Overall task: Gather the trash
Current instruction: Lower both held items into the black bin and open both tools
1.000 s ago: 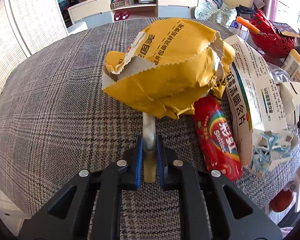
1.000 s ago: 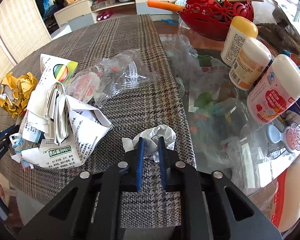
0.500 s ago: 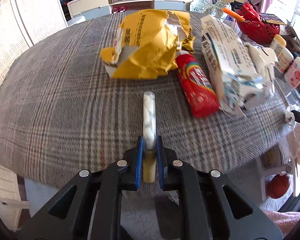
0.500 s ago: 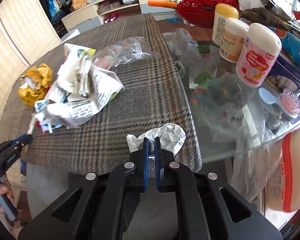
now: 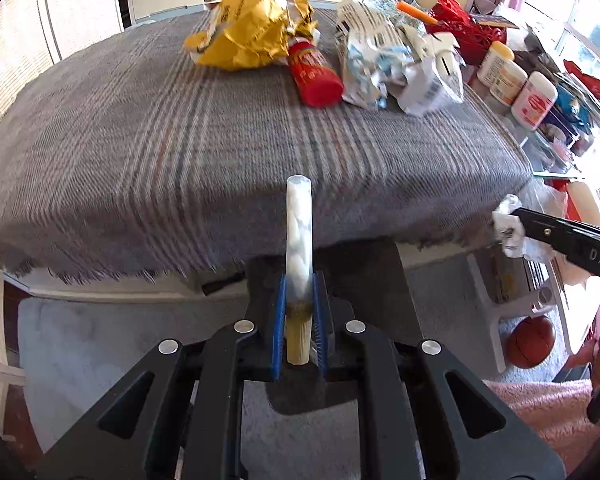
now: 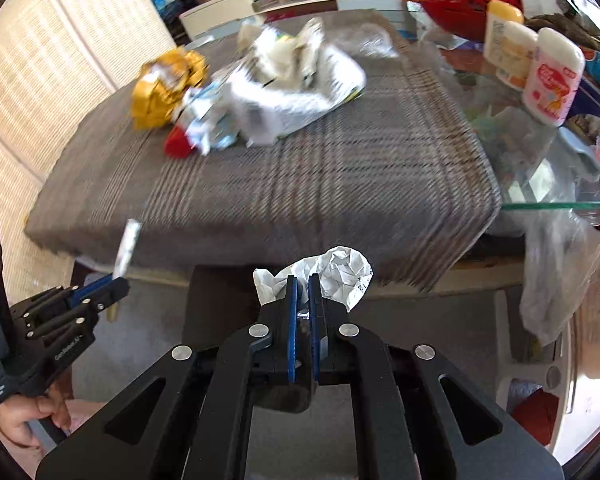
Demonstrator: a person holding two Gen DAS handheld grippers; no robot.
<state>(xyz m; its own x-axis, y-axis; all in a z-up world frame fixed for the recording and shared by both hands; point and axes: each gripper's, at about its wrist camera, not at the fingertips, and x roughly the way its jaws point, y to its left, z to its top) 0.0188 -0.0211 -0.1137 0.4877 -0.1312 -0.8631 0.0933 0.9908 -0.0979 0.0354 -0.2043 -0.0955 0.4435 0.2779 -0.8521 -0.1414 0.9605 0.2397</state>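
Note:
My left gripper is shut on a clear plastic tube of white pellets with a yellowish cap, held off the near edge of the plaid-covered table. My right gripper is shut on a crumpled white paper ball, also off the table's edge. Each gripper shows in the other's view: the right one with its paper, the left one with its tube. On the table lie a crumpled yellow envelope, a red Skittles tube and torn white packaging.
A red basket and several white bottles stand on the glass part of the table at right, with clear plastic wrap hanging off it. Below are grey floor, a dark stool and a basketball.
Both grippers have pulled back from the table toward me, carrying the tube and the paper ball past the table's near edge. The trash on the table has stayed put.

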